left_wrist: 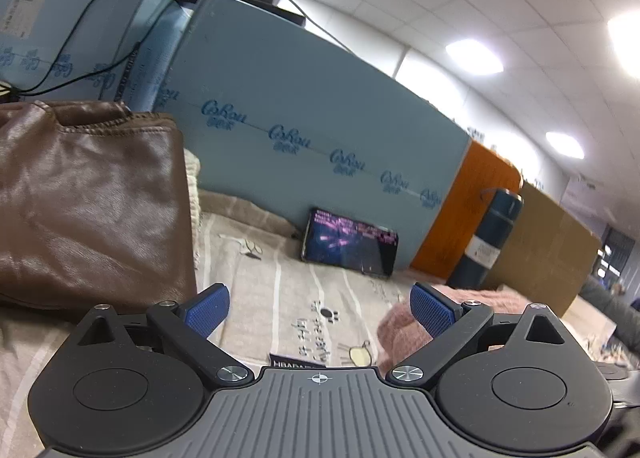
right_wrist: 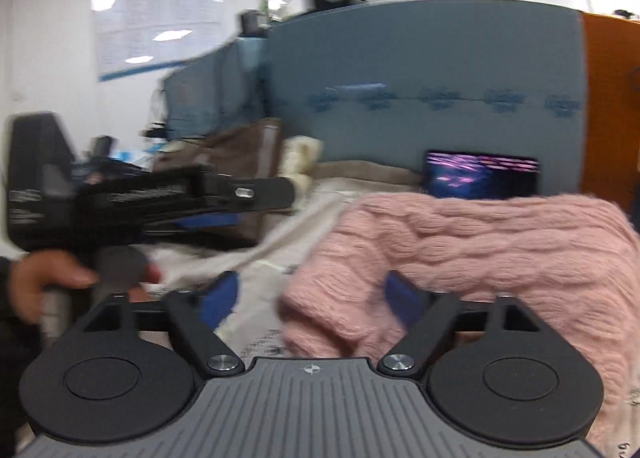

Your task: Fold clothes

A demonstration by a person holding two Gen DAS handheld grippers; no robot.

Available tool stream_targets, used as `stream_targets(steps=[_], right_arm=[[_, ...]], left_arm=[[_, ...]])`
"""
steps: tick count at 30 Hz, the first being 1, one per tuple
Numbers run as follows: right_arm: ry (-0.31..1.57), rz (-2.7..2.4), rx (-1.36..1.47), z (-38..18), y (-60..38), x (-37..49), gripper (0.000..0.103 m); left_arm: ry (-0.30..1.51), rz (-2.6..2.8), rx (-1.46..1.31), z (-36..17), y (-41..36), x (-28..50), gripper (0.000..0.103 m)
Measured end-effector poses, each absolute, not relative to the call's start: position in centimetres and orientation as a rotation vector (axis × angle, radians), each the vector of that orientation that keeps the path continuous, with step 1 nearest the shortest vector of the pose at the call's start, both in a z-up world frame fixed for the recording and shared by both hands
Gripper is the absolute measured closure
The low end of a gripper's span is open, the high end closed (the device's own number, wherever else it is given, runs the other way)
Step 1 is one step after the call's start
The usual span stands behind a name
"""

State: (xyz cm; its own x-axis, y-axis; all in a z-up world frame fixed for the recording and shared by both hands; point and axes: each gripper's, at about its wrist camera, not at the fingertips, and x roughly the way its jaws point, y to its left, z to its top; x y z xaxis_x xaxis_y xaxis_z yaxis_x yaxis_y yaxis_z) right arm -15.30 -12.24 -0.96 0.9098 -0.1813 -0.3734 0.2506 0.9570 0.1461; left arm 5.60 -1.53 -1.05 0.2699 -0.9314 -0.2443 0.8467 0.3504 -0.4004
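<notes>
The left gripper point(left_wrist: 320, 312) is hovering with its jaws spread wide and empty above the patterned beige sheet point(left_wrist: 296, 290) covering the tabletop. The right gripper point(right_wrist: 310, 300) is also gaping, its right finger nudging the pink knitted sweater point(right_wrist: 480, 242), which is lying heaped on the right. A brown leather garment point(left_wrist: 88, 202) is sitting far left, a lit phone point(left_wrist: 350, 242) leaning against the blue partition point(left_wrist: 300, 98) behind.

From the left wrist we look low across the sheet point(left_wrist: 288, 290) toward the phone point(left_wrist: 350, 242), tilted, ceiling filling the upper right. From the right wrist we face the phone point(right_wrist: 482, 174) squarely, over the sweater point(right_wrist: 480, 242). Both views share phone, blue board point(left_wrist: 300, 98) and sweater.
</notes>
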Motion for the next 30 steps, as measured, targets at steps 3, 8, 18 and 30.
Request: stream_targets(steps=[3,8,18,30], right_arm=[[0.291,-0.165,0.186,1.3,-12.8,-18.1,0.007],[0.193,-0.216,0.308,2.9,-17.2,-23.2,0.004],[0.021,-0.115,0.726,-0.2,-23.7,-28.0,0.003],[0.021,-0.008,0.83,-1.0,-25.3,-28.8,0.003]], left_arm=[[0.491,-1.209,-0.267,-1.2,-0.9,6.2,0.004],[0.57,-1.34,-0.343,-1.4,-1.1,6.8,0.006],[0.619,-1.469,-0.061,-2.1,-5.9,0.7,0.079],[0.622,-1.21,-0.012,-2.9,-6.6,1.0,0.077]])
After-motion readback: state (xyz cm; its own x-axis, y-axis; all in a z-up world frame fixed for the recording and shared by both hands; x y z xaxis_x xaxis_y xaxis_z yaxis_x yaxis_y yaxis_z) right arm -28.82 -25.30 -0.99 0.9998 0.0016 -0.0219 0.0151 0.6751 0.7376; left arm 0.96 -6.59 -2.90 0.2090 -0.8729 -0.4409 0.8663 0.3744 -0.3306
